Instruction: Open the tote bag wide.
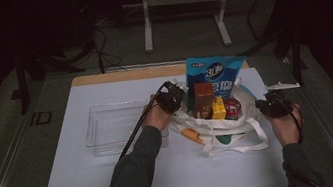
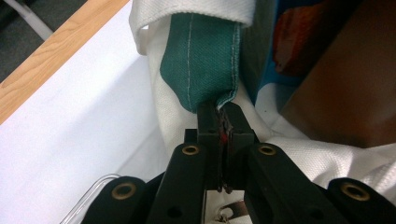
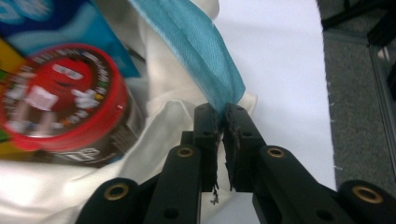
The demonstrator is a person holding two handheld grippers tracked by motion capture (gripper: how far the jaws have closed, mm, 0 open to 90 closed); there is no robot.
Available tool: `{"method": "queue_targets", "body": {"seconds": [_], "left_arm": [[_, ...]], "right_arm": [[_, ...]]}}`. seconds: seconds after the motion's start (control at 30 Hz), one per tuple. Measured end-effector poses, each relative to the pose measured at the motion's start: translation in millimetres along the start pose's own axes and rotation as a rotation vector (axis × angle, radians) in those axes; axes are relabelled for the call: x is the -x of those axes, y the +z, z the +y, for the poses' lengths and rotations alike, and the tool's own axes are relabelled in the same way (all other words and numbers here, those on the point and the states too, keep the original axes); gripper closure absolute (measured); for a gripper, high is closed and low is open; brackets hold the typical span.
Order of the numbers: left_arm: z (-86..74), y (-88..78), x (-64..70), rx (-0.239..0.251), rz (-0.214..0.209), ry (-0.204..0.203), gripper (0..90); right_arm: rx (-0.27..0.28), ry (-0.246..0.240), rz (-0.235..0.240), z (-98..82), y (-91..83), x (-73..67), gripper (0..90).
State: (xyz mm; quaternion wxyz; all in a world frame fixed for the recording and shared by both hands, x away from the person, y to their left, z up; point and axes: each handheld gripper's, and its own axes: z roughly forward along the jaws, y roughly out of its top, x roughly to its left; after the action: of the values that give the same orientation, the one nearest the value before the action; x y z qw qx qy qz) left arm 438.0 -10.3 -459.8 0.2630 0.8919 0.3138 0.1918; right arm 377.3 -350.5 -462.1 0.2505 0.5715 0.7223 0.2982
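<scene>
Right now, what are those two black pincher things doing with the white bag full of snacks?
A person holds a black two-jaw gripper in each hand at the white-covered table. The left gripper is shut on a green fabric patch at the rim of the white cloth tote bag. The right gripper pinches a light blue fabric strip on the bag's other side. Inside stand a blue snack pouch, a brown box, a yellow pack and a red-lidded candy tub. A clear plastic tray waits beside the bag.
</scene>
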Motion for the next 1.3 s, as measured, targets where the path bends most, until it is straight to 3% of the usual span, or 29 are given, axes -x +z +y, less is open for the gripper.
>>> {"method": "queue_targets", "body": {"seconds": [0.07, 0.2, 0.3, 0.37, 0.5, 0.53, 0.57, 0.6, 0.63, 0.73, 0.77, 0.9, 1.13, 1.17, 1.3], "left_arm": [[0.1, -0.4, 0.0, 0.003, -0.002, 0.000, 88.0], [-0.1, -1.2, -0.1, 0.005, -0.011, 0.000, 87.8], [-1.2, -1.9, -1.2, 0.012, -0.022, -0.006, 87.6], [-2.0, -2.2, -1.7, 0.018, -0.026, -0.009, 87.4], [-2.3, -3.8, -2.4, 0.028, -0.037, -0.019, 86.9], [-2.6, -4.2, -1.9, 0.029, -0.037, -0.018, 86.9], [-2.7, -5.4, -2.0, 0.032, -0.038, -0.015, 86.8], [-2.7, -5.4, -2.0, 0.032, -0.038, -0.015, 86.7], [-3.3, -6.3, -1.8, 0.037, -0.042, -0.017, 86.6], [-4.3, -7.0, -0.6, 0.040, -0.042, -0.014, 86.4], [-5.4, -8.3, 0.1, 0.046, -0.043, -0.016, 86.0], [-7.8, -13.6, -1.4, 0.070, -0.060, -0.023, 84.6], [-9.8, -25.1, -7.1, 0.117, -0.120, -0.036, 77.5], [-10.4, -29.7, -7.8, 0.126, -0.137, -0.029, 72.2], [-11.3, -36.8, -8.6, 0.133, -0.147, -0.031, 65.6]], "right_arm": [[0.015, -0.003, 0.004, 1.1, -4.9, -0.2, 81.6], [0.081, -0.026, 0.031, 2.8, -30.9, -4.4, 77.8], [0.095, -0.043, 0.042, 0.8, -38.0, -9.4, 76.2], [0.105, -0.055, 0.048, -2.6, -43.1, -16.4, 75.3], [0.146, -0.089, 0.152, -16.5, -50.1, -48.1, 74.3], [0.146, -0.089, 0.152, -16.5, -50.1, -48.1, 74.3], [0.137, -0.121, 0.212, -23.8, -48.3, -65.4, 74.8], [0.137, -0.121, 0.212, -23.8, -48.3, -65.4, 74.8], [0.115, -0.148, 0.241, -29.7, -42.3, -79.6, 75.3], [0.087, -0.171, 0.239, -34.3, -32.3, -89.2, 75.9], [0.048, -0.180, 0.233, -38.4, -19.3, -93.7, 76.0], [0.009, -0.184, 0.241, -46.7, 1.7, -95.5, 75.6], [-0.023, -0.183, 0.245, -56.7, 17.0, -98.1, 75.6], [-0.018, -0.174, 0.255, -61.4, 21.5, -97.3, 75.5], [0.023, -0.161, 0.258, -69.3, 22.5, -96.8, 75.1]]}}
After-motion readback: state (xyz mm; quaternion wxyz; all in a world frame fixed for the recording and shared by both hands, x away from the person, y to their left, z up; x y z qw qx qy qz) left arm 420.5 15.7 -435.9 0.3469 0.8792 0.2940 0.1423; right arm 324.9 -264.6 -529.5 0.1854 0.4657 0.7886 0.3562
